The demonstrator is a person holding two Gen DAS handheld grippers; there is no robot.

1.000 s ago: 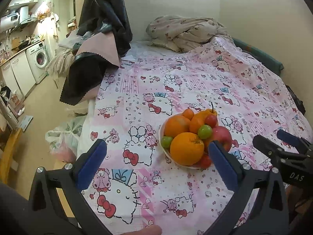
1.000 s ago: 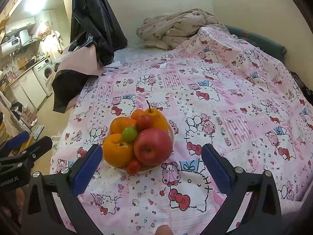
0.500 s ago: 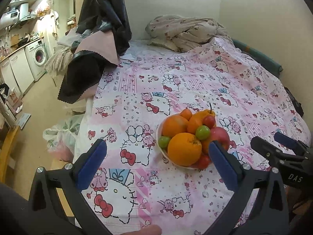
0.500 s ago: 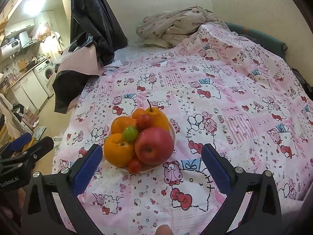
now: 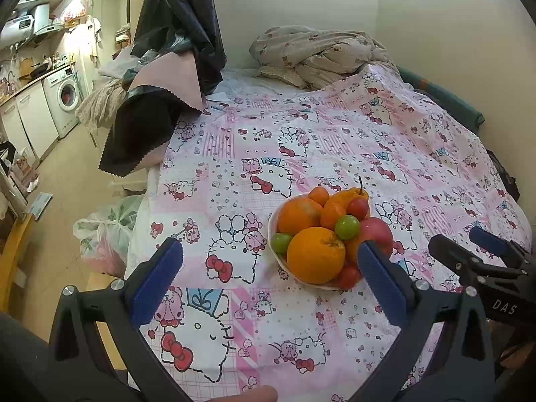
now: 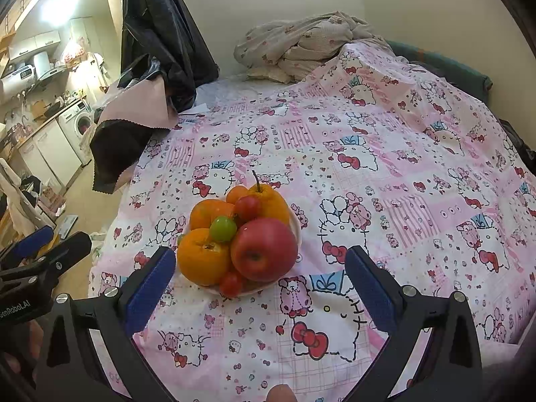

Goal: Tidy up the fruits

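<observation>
A white bowl (image 5: 273, 231) (image 6: 296, 226) heaped with fruit sits on the pink cartoon-print bedspread (image 5: 301, 140) (image 6: 385, 174). The pile holds a large orange (image 5: 315, 254) (image 6: 202, 256), a red apple (image 5: 377, 234) (image 6: 264, 249), green plums (image 5: 347, 227) (image 6: 222, 228), small red tomatoes (image 6: 231, 283) and more oranges. My left gripper (image 5: 269, 281) is open and empty, just short of the bowl. My right gripper (image 6: 260, 279) is open and empty, its fingers either side of the bowl's near edge. Each gripper shows in the other's view: the right one (image 5: 475, 254), the left one (image 6: 47, 244).
A crumpled blanket (image 5: 318, 53) lies at the head of the bed by the wall. Dark and pink cloths (image 5: 157, 100) hang over the bed's left edge. Plastic bags (image 5: 107, 231) sit on the floor at left, with a washing machine (image 5: 67, 97) beyond.
Both grippers have drifted slightly; the bowl sits a little higher and nearer in the right wrist view. Both jaws stay open and nothing has been picked up.
</observation>
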